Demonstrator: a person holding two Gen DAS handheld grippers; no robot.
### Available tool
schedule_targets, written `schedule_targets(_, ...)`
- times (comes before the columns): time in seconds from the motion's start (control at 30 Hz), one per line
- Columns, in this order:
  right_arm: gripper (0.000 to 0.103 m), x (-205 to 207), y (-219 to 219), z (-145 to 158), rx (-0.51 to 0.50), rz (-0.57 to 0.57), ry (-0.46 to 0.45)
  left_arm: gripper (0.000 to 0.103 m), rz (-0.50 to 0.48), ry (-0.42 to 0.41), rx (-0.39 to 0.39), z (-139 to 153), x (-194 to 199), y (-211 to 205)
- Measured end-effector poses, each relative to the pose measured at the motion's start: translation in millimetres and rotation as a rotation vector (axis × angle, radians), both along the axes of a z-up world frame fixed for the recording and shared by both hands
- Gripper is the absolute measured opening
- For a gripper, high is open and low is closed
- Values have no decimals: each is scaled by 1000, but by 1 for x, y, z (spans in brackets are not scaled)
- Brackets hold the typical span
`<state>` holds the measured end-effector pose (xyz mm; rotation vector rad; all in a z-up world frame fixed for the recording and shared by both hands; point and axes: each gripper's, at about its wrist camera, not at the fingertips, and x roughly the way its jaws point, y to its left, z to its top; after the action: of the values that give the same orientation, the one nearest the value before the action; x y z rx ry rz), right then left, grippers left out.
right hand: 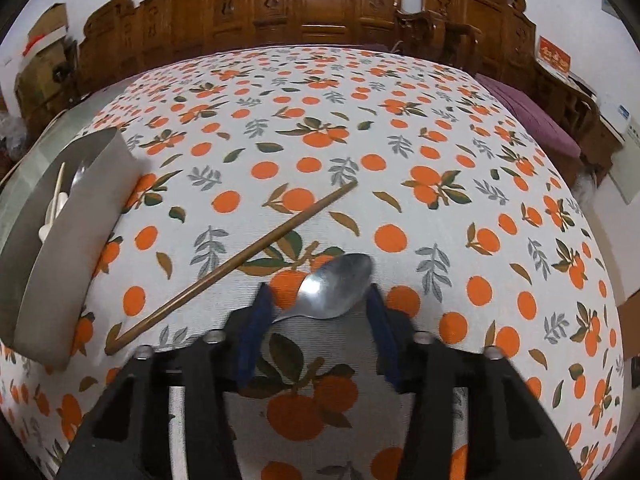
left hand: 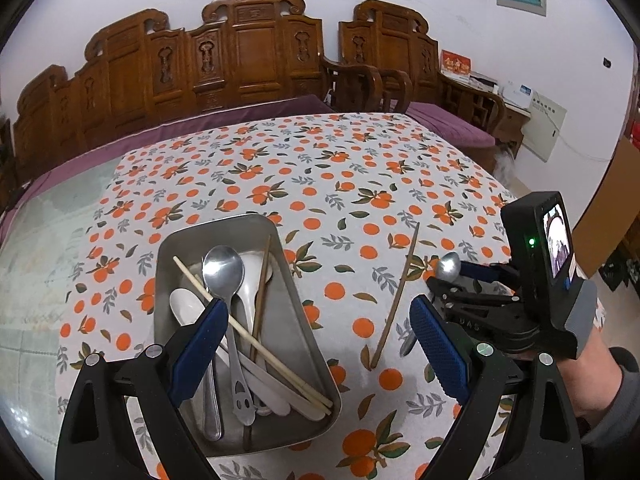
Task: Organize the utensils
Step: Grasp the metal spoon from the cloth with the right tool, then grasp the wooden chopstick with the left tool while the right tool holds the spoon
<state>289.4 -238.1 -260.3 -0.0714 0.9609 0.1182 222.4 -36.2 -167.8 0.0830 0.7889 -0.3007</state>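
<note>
A steel tray (left hand: 296,344) on the table holds metal spoons, white spoons and several chopsticks. My left gripper (left hand: 316,334) hangs over its near right part, open and empty. A brown chopstick (left hand: 396,300) lies on the cloth to the tray's right; it also shows in the right wrist view (right hand: 236,260). My right gripper (right hand: 316,300) has its jaws around the bowl of a small metal spoon (right hand: 336,286), whose bowl sticks out past the fingertips; it also shows in the left wrist view (left hand: 448,266). The tray (right hand: 68,240) stands at the left in the right wrist view.
The table carries a white cloth with an orange print (left hand: 320,168). A carved wooden bench (left hand: 224,60) with purple cushions stands behind the table. Bare glass table top (left hand: 44,248) shows at the left. A wall and boxes are at the right.
</note>
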Motion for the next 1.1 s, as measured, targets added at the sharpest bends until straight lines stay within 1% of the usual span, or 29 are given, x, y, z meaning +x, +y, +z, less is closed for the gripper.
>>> schedule_targets(0.07, 29, 0, 2, 0, 0, 10, -4, 88, 1, 0, -2, 0, 0, 0)
schedule_targets(0.1, 27, 0, 2, 0, 2, 16, -6, 88, 0, -1, -1, 0, 0, 0)
schedule_targets(0.13, 21, 0, 3, 0, -4, 19, -10, 88, 0, -1, 0, 0, 0, 0)
schedule_targets(0.2, 20, -1, 2, 0, 4, 23, -11, 88, -2, 1, 4, -1, 0, -1)
schedule_targets(0.27, 11, -1, 0, 2, 18, 34, -17, 88, -3, 2, 7, -2, -1, -2)
schedule_targets(0.37, 4, -1, -5, 6, 35, 51, -14, 88, -14, 6, 21, -4, -1, -9)
schedule_targets(0.43, 2, -2, -10, 8, 40, 64, -11, 88, -26, 9, 28, -6, -1, -14)
schedule_targets(0.63, 2, -7, -35, 15, 69, 61, -9, 88, -74, 21, 33, -11, 1, -33)
schedule_targets(0.67, 2, -7, -39, 18, 75, 59, -14, 86, -80, 21, 35, -12, 2, -36)
schedule_targets(0.7, 2, -8, -43, 20, 81, 56, -17, 81, -87, 25, 38, -13, 3, -40)
schedule_targets(0.73, 2, -9, -48, 22, 86, 52, -24, 79, -101, 37, 45, -16, 6, -46)
schedule_targets(0.8, 2, -10, -55, 23, 93, 45, -31, 68, -115, 46, 57, -20, 9, -53)
schedule_targets(0.87, 2, -11, -61, 23, 110, 38, -32, 63, -133, 58, 82, -26, 13, -61)
schedule_targets(0.9, 2, -11, -63, 23, 116, 35, -34, 56, -141, 64, 91, -29, 14, -65)
schedule_targets(0.93, 2, -11, -66, 22, 126, 32, -35, 54, -152, 80, 109, -34, 18, -69)
schedule_targets(1.0, 2, -12, -69, 21, 149, 28, -34, 44, -166, 106, 120, -41, 22, -76)
schedule_targets(1.1, 2, -11, -70, 19, 159, 28, -29, 42, -188, 117, 131, -47, 26, -85)
